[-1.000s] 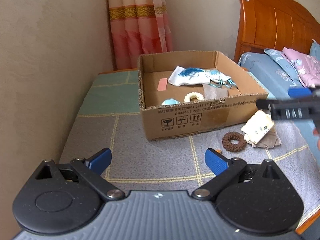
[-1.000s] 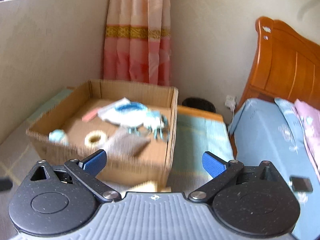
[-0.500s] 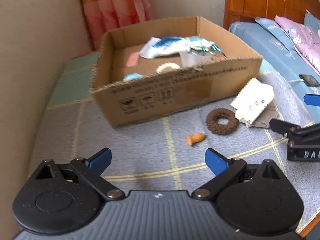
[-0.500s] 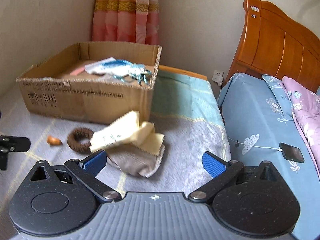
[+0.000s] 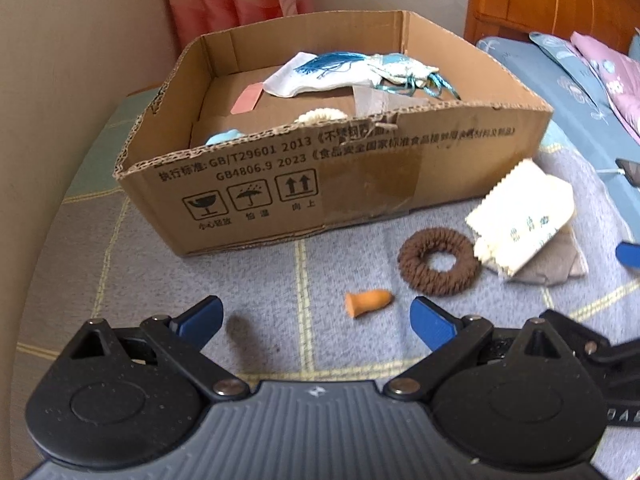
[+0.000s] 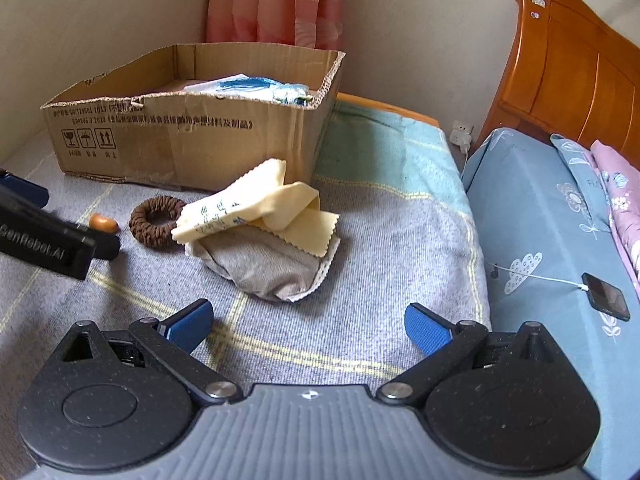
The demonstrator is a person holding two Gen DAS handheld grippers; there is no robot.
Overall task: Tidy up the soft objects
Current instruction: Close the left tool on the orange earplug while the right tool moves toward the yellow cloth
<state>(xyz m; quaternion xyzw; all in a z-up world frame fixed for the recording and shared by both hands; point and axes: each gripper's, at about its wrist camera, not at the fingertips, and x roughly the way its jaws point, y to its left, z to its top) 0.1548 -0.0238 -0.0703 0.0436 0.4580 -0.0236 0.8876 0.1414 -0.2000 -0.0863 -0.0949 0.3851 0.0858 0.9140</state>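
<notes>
**Two open claws close in on the last loose items beside the box**

Both claws hover low over a grey checked blanket, jaws spread wide and holding nothing. The left claw (image 5: 316, 316) faces a small orange earplug (image 5: 368, 302) lying just ahead of its fingertips, nearer the right one. Just beyond it to the right lies a brown scrunchie (image 5: 438, 260), and right of that a yellow cloth (image 5: 524, 220) draped over a grey cloth (image 5: 556, 264). The right claw (image 6: 308, 326) looks onto the same cloth pile (image 6: 260, 256) from the near side, with some blanket between.

The cardboard box (image 5: 360, 184) stands at the far side of these items, already holding a white-and-blue pouch (image 5: 332, 72), a pale ring and other small pieces.

The step in hand appears to be a pickup — the earplug for the left claw, probably the cloths for the right. The earplug is small and likely to roll, so the left claw would do well to centre over it, drop until the pads touch the blanket, then close slowly across its narrow body. For the pile, pinching a raised fold would likely lift both layers together.
</notes>
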